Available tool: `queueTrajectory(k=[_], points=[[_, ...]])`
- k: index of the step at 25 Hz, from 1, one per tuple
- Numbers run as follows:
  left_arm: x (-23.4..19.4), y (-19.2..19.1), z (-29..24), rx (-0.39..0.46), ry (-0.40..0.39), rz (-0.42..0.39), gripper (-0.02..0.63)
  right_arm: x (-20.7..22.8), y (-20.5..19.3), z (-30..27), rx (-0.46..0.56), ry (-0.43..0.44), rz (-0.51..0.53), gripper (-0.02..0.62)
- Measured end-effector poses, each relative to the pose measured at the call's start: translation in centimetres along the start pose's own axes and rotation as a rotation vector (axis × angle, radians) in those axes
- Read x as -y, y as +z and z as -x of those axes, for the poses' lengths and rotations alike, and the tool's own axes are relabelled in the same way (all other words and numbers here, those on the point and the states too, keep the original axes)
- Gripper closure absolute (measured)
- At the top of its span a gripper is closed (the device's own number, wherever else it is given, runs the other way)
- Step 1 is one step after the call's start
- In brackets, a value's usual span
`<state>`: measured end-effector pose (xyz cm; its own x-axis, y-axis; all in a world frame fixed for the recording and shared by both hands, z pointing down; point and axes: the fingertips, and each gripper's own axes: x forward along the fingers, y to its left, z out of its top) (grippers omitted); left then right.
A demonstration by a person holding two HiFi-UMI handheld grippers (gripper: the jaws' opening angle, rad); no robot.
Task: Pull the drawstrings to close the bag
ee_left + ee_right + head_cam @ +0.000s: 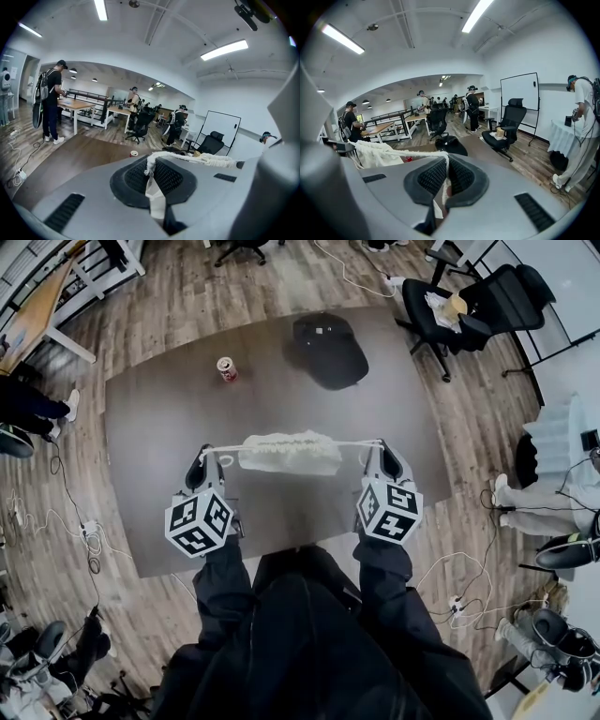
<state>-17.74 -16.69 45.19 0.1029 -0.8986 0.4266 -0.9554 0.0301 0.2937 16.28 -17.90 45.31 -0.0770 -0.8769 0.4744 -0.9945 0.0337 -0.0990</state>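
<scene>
Pinching one drawstring [349,442] end each, your left claw [208,457] and right claw [382,452] hold the white bag [289,453] between them, over the middle of the tabletop [159,427]. Bare surface runs to the red can [226,369] near the far edge, its print too small to read.

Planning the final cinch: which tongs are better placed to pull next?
Near even, probably both: left tongs and right tongs are each shut on the drawstring, with the gathered bag midway between them.
</scene>
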Motion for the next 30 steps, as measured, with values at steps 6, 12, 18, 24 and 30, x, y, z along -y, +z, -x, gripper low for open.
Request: queueTrajectory(k=[6, 12, 18, 24, 30], points=[[-1.8, -0.2, 0.4, 0.0, 0.031, 0.021, 0.569, 0.9, -0.7, 0.1, -0.011, -0.028, -0.006, 0.574], [-3.2, -0.4, 0.6, -0.006, 0.059, 0.036, 0.569, 1.9, -1.4, 0.1, -0.028, -0.052, -0.021, 0.574], [-4.4, -0.8, 0.8, -0.012, 0.085, 0.041, 0.569, 2.7, -2.0, 0.0, -0.044, -0.072, -0.025, 0.574], [-4.8, -1.6, 0.7, -0.033, 0.062, 0.067, 0.569, 3.0, -2.7, -0.1, -0.062, -0.074, -0.05, 0.574], [-2.6, -4.3, -1.1, -0.132, -0.036, 0.068, 0.569, 2.0, -3.7, -1.2, -0.103, -0.021, -0.051, 0.574]])
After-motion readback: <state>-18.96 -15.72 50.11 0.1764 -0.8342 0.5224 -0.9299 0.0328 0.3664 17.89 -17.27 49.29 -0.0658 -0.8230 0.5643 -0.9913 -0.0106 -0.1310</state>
